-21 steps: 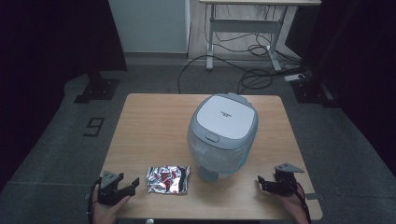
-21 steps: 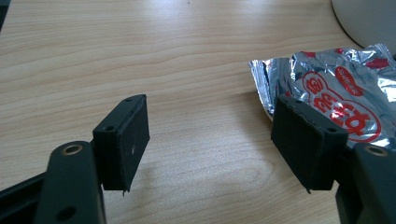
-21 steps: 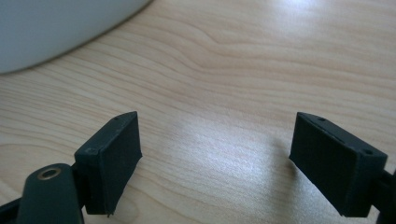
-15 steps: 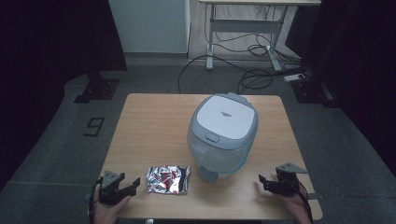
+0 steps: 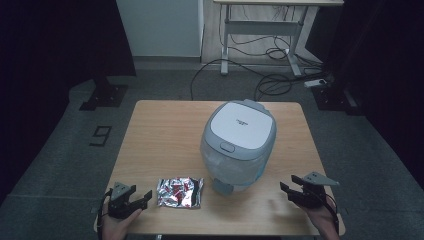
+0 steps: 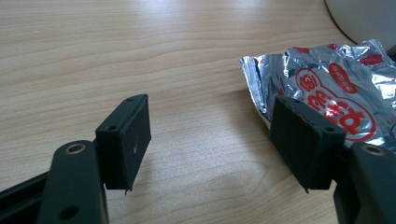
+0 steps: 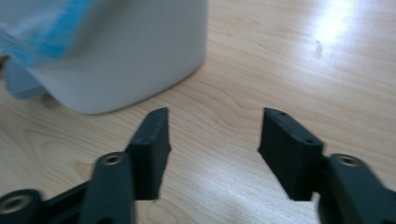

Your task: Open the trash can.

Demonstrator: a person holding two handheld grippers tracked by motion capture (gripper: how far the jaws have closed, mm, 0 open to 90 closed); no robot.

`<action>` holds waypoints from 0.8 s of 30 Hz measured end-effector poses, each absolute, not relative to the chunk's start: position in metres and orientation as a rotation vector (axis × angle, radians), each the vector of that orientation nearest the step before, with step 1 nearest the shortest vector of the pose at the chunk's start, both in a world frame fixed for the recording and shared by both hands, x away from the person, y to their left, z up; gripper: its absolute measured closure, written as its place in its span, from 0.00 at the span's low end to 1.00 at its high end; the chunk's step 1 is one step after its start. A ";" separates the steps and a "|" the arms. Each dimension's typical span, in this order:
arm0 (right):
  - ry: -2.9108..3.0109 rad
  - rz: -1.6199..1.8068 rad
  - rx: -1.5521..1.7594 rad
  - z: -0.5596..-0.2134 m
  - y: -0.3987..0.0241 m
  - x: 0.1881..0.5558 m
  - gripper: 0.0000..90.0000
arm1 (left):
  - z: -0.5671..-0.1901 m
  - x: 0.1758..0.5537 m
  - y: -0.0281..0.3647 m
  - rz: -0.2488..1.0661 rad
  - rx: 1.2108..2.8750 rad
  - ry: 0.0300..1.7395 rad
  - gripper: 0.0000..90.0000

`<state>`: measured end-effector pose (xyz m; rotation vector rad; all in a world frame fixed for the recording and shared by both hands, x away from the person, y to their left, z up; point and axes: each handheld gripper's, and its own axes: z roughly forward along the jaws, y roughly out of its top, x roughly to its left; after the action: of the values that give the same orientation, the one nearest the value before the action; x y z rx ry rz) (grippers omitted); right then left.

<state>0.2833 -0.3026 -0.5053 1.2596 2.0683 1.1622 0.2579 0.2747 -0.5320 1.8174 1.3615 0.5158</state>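
Right, our left gripper sits at the near left corner of the light wooden table, jaws spread wide with nothing between them. In the left gripper view its pads frame bare wood, and the crinkled silver foil packet with red print lies just beyond the right-hand jaw, flat on the table. From above, that packet is just beside the left gripper, apart from it, with the round white-and-grey rice cooker with closed lid close behind it to the right.

Our right gripper hovers at the near right edge, jaws also spread and empty; its own view shows the cooker's pale base ahead and to the left, well clear of the pads.

Our read on handling: the packet looks light, thin and soft, foil likely slick and prone to crumple or slide on the wood. We'd pinch the near crimped edge, since it lies too flat for a grab across the middle. The cooker looks bulky and heavier; not a one-gripper lift.
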 end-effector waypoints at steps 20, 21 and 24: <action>2.115 1.353 1.078 -0.465 -0.300 0.272 1.00 | -0.534 0.261 0.282 0.467 1.797 1.417 0.31; 2.112 1.365 1.072 -0.462 -0.299 0.271 1.00 | -0.535 0.261 0.282 0.465 1.798 1.419 0.31; 2.110 1.386 1.058 -0.449 -0.295 0.273 1.00 | -0.534 0.262 0.280 0.480 1.798 1.424 0.30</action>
<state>0.2731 -0.2952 -0.4486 1.0578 2.1104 1.3858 0.2619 0.2805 -0.5340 1.7980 1.4243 0.4798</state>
